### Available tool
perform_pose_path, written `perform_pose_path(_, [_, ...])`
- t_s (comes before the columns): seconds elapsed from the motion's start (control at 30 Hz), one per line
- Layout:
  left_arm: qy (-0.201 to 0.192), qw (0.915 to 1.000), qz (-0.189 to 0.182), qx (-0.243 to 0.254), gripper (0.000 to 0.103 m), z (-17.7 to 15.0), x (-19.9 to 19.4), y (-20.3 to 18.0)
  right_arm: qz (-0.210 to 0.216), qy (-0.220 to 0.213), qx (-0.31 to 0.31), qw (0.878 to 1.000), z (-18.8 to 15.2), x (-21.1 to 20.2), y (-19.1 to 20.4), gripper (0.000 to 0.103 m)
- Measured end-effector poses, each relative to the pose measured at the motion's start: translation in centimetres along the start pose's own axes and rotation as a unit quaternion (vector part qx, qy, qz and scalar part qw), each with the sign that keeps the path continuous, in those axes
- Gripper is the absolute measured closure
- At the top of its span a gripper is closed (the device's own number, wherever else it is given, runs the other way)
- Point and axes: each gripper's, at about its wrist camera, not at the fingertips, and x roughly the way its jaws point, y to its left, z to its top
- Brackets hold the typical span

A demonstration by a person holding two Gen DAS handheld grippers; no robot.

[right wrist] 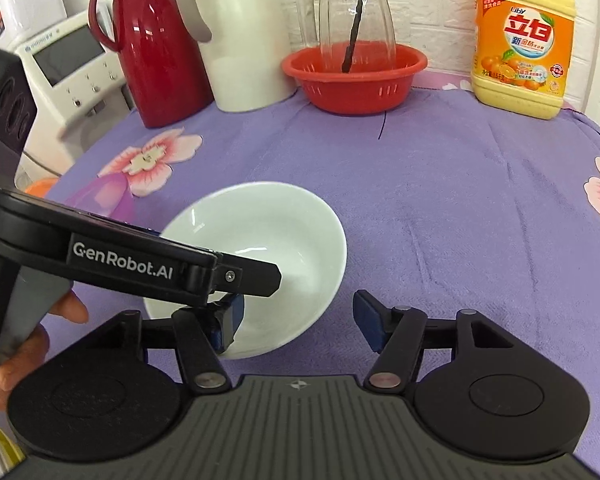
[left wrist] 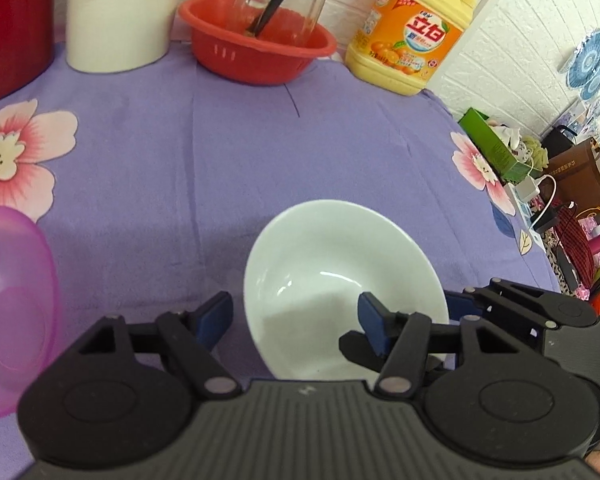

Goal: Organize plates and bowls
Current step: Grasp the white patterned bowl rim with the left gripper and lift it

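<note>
A white ceramic bowl [left wrist: 340,276] sits upright on the purple flowered cloth; it also shows in the right wrist view [right wrist: 260,248]. My left gripper [left wrist: 296,316] is open, its left finger outside the bowl's left rim and its right finger over the bowl's inside. My right gripper [right wrist: 298,320] is open, its left finger at the bowl's near rim and its right finger outside to the right. The left gripper's body [right wrist: 120,260] crosses over the bowl's left side. A translucent pink-purple plastic bowl [left wrist: 12,308] lies at the left, partly hidden in the right wrist view [right wrist: 104,196].
At the back stand a red colander basin [right wrist: 354,80] holding a clear glass jug, a white kettle [right wrist: 240,36], a red thermos jug [right wrist: 156,44] and a yellow detergent bottle [right wrist: 520,40]. Clutter lies beyond the table's right edge [left wrist: 540,184].
</note>
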Motion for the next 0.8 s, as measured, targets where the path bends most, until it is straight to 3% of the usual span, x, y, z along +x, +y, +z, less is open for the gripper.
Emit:
perform_pose_path(0.03, [-0.002,1.0000,0.005,0.005,0.047,-0.1,0.0,-0.2,0.002,0.002,0.003,1.000,-0.1,0.1,-0.1,0.007])
perform_pose_path(0.07, [-0.004,0.9999,0.010,0.006,0.055,-0.2,-0.1,-0.3,0.006,0.002,0.006,1.000,-0.2,0.2,-0.3,0.018])
perform_pose_path(0.1, [-0.005,0.9999,0.011,0.005,0.061,-0.3,-0.1,-0.3,0.010,0.003,0.004,1.000,-0.3,0.3,-0.2,0.037])
perform_pose_path(0.13, [-0.005,1.0000,0.005,-0.006,0.070,-0.3,0.0,-0.2,0.015,0.001,0.001,1.000,-0.3,0.4,-0.1,0.044])
perform_pose_path(0.17, [-0.003,0.9998,0.001,-0.021,0.071,-0.2,0.0,-0.3,0.012,-0.002,-0.003,1.000,-0.3,0.3,0.3,0.045])
perform_pose_path(0.27, [-0.009,0.9993,0.034,-0.011,0.072,-0.3,-0.2,-1.6,-0.009,-0.003,-0.027,1.000,-0.2,0.0,1.5,0.045])
perform_pose_path(0.5, [-0.004,0.9996,-0.004,-0.028,0.072,-1.2,-2.8,-3.5,-0.009,-0.005,-0.024,1.000,-0.7,-3.8,1.3,0.039])
perform_pose_path(0.8, [-0.006,0.9984,-0.036,-0.043,0.072,-7.1,-8.3,-7.8,-0.007,-0.007,-0.012,1.000,-4.9,-10.9,2.5,0.038])
